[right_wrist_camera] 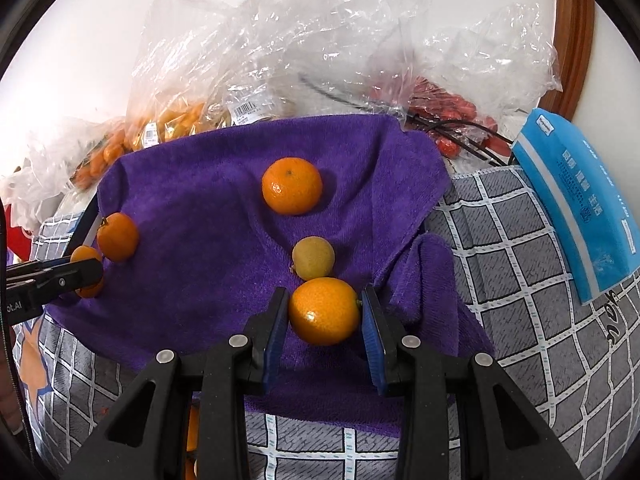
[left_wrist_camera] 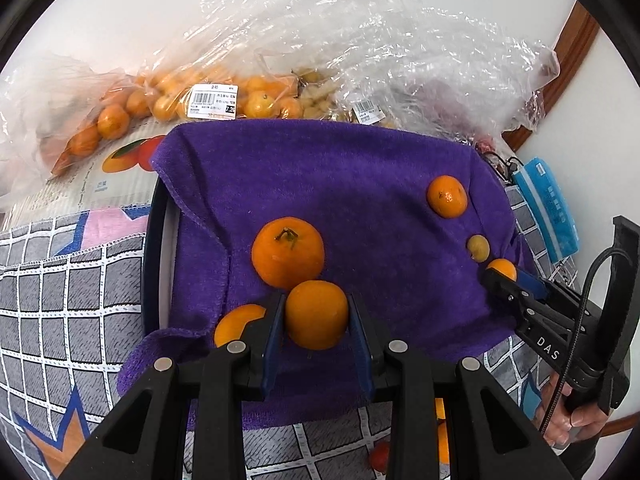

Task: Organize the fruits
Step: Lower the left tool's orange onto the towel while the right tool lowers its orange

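A purple towel (left_wrist_camera: pixel 340 184) covers a tray and holds several fruits. My left gripper (left_wrist_camera: pixel 316 316) is shut on an orange mandarin (left_wrist_camera: pixel 317 314) just above the towel's near edge. A larger mandarin with a stem (left_wrist_camera: pixel 287 252) lies right behind it and another (left_wrist_camera: pixel 236 322) to its left. My right gripper (right_wrist_camera: pixel 325 312) is shut on a small orange kumquat (right_wrist_camera: pixel 324 311), which also shows in the left wrist view (left_wrist_camera: pixel 502 269). A yellowish kumquat (right_wrist_camera: pixel 313 258) lies just beyond it, and a mandarin (right_wrist_camera: pixel 292 185) farther back.
Clear plastic bags of mandarins (left_wrist_camera: pixel 176 100), kumquats (right_wrist_camera: pixel 176 120) and red tomatoes (right_wrist_camera: pixel 448 104) are piled behind the towel against the wall. A blue tissue pack (right_wrist_camera: pixel 580 200) lies at the right on the grey checked tablecloth (right_wrist_camera: pixel 520 280). More fruit (left_wrist_camera: pixel 440 440) lies under my left gripper.
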Demonstrator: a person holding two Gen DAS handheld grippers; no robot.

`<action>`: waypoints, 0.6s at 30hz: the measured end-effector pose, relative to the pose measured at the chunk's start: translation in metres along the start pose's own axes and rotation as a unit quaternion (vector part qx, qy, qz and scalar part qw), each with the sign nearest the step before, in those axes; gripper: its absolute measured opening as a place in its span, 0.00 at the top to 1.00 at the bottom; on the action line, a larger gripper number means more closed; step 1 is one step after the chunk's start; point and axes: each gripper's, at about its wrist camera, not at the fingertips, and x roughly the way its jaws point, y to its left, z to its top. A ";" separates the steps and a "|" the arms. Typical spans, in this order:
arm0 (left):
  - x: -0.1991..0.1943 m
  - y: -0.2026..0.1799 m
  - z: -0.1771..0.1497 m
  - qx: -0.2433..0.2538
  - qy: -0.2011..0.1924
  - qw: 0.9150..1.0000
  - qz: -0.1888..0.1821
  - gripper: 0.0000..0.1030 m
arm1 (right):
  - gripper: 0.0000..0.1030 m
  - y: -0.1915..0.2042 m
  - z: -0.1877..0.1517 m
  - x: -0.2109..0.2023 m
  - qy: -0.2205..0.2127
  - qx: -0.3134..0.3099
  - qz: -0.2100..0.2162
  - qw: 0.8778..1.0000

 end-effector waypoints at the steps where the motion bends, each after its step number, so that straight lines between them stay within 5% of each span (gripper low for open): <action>1: 0.001 0.000 0.000 0.001 0.001 1.000 0.001 0.71 | 0.65 0.000 0.000 0.000 -0.001 0.000 0.000 1.000; 18: 0.013 -0.004 0.000 0.008 0.006 1.000 0.004 0.71 | 0.65 0.002 0.000 0.001 -0.004 -0.009 0.000 1.000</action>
